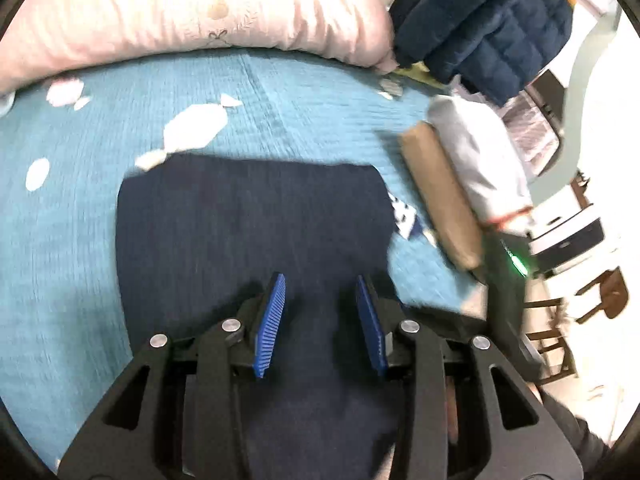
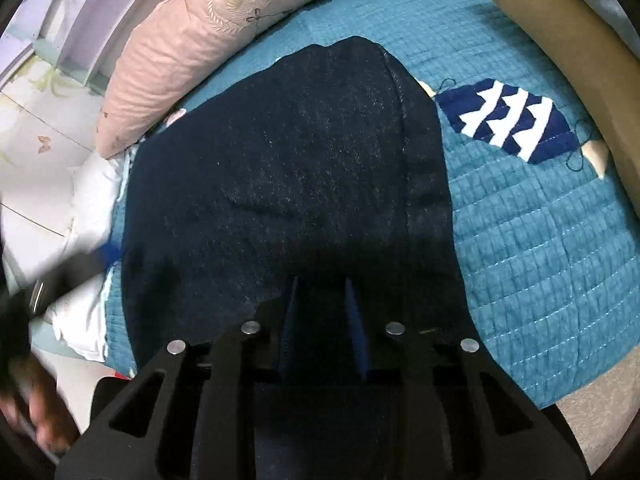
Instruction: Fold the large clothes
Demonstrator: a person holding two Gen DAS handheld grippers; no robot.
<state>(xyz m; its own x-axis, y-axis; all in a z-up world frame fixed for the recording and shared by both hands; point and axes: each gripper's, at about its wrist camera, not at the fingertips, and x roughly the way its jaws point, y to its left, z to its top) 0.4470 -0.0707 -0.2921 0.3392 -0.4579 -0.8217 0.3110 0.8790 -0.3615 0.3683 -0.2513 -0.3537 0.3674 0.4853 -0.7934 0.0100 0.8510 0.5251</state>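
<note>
the dark navy garment [image 1: 256, 220] lies flat on the teal quilted bed [image 1: 60, 240], already folded into a compact block, directly ahead of and beneath both grippers. the left hand-held gripper [image 1: 320, 300] hovers over the near part of the cloth with its blue pads [image 1: 272, 312] apart and nothing pinched between them, so it is released. the right hand-held gripper [image 2: 320, 304] sits low over the same garment [image 2: 288, 168]; its jaws stand narrower, dark cloth shows in the gap, and i cannot tell whether the pads press on it. a pink pillow [image 1: 180, 12] lies beyond the garment, and a tan roll [image 1: 440, 196] to the right of the left gripper. judging by the shape, the step in hand is a further fold. next, each gripper must catch a near edge or corner, then carry it forward evenly so the layers stay aligned.
</note>
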